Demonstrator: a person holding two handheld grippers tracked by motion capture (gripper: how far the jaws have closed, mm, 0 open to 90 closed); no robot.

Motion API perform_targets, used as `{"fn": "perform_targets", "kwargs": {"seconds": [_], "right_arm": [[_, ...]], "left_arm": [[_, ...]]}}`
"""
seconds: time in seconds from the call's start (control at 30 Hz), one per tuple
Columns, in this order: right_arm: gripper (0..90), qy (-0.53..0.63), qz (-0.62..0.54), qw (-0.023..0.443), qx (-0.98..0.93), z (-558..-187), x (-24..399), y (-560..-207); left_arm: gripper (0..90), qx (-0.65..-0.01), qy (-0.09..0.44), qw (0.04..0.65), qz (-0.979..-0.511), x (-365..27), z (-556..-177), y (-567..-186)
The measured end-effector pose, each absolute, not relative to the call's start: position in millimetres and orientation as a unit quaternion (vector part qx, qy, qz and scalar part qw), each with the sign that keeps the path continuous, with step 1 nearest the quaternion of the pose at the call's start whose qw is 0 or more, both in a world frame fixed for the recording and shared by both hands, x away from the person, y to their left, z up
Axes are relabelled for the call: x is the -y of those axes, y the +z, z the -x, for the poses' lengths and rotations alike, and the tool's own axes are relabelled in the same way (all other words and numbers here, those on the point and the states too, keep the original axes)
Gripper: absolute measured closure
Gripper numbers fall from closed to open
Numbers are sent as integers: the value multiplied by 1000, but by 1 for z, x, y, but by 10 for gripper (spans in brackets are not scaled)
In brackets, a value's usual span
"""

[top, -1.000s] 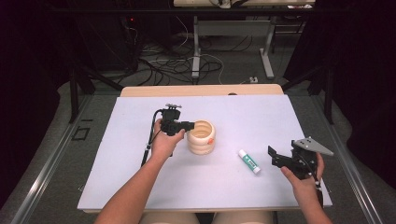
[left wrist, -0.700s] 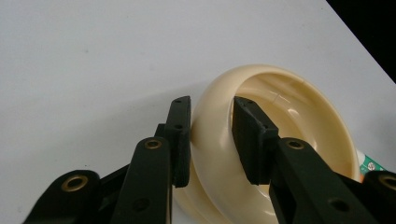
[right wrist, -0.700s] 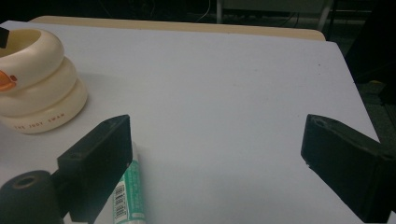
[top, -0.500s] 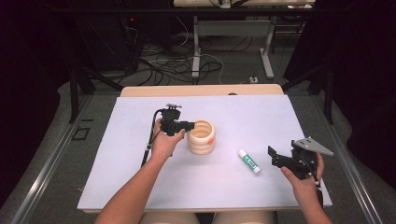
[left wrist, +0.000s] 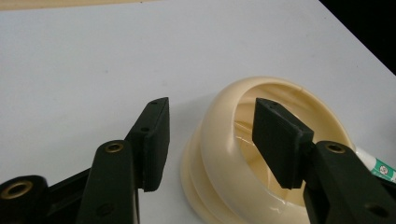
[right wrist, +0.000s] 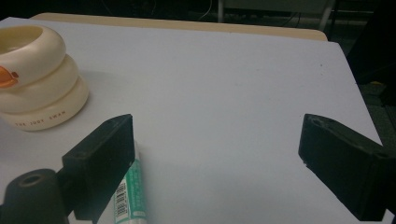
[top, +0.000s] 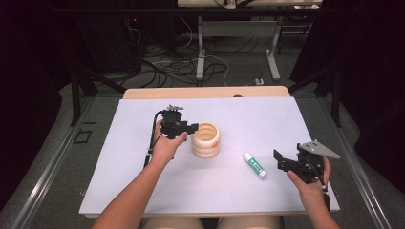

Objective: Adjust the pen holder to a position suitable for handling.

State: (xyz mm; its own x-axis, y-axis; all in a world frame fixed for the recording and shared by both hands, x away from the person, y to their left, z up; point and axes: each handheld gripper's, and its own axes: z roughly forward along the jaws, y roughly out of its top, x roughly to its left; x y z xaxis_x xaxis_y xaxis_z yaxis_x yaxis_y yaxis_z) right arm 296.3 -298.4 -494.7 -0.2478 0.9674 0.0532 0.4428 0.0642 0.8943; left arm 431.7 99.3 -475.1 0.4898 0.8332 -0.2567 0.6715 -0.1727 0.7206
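At the white surface [top: 143,191], my left hand-held gripper [left wrist: 210,135] has just been opening, straddling the cream ribbed plastic cup's [left wrist: 224,163] wall, released; withdrawing crooked could tip it.

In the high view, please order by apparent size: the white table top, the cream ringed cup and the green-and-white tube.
1. White table top, by far the largest.
2. Cream ringed cup.
3. Green-and-white tube, the smallest: about as long as the cup is wide, but much thinner.

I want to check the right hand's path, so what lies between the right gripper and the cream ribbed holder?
In the high view, a small white tube with a green label lies on the white table between the right gripper and the cream ribbed plastic holder.
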Motion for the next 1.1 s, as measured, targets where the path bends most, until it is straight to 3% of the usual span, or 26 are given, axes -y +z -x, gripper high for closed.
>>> {"fn": "perform_targets", "kwargs": {"seconds": [0.6,1.1], "right_arm": [[134,429,-524,305,-670,-297,295,-495],[134,427,-522,299,-675,-298,292,-497]], "left_arm": [[274,-468,127,441,-755,-113,-409,-461],[214,-442,139,477,-747,-138,-379,-447]]}}
